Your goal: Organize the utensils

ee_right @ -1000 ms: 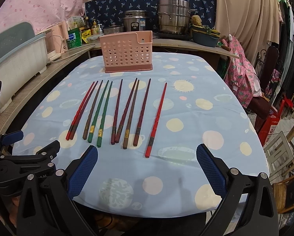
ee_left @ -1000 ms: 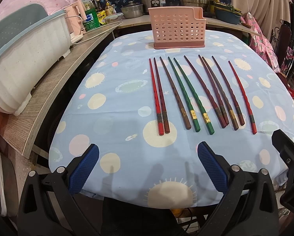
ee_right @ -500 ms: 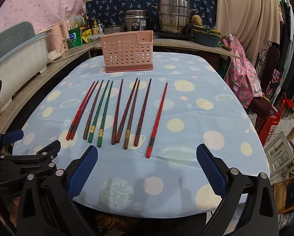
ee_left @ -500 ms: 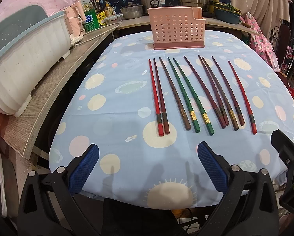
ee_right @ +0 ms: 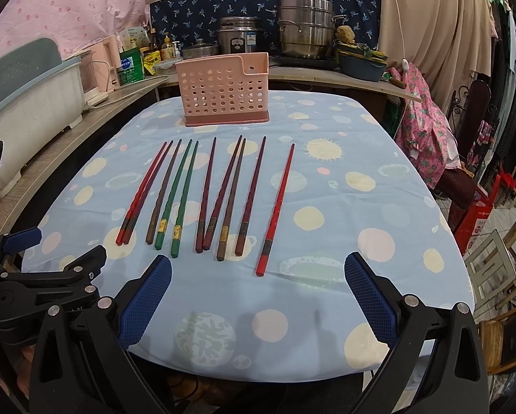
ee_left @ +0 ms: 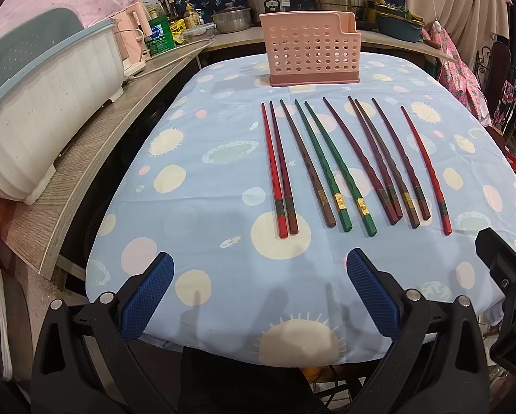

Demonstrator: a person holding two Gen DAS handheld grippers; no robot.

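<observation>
Chopsticks (ee_left: 340, 169) lie in a loose row on the tabletop (ee_left: 195, 207), thick ends toward the camera, thin tips pointing at the far holder. Nearest of all, the left tool (ee_left: 258, 293) and the right tool (ee_right: 258, 293) both hover over the near edge of the tabletop with jaws spread wide and nothing between them. Just beyond the right tool lies the lone red chopstick (ee_right: 275, 210), set a little apart from the others; the green pair (ee_left: 326, 165) sits mid-row, and two dark ones cross near their thick ends. They look light, stiff and glossy, so likely to slip or roll; I would pinch one across its squarer thick end, near the banded part, taking the isolated red one first. Farther back stands the pink perforated holder (ee_right: 223, 93), upright and apparently empty, well apart from the tips.
</observation>
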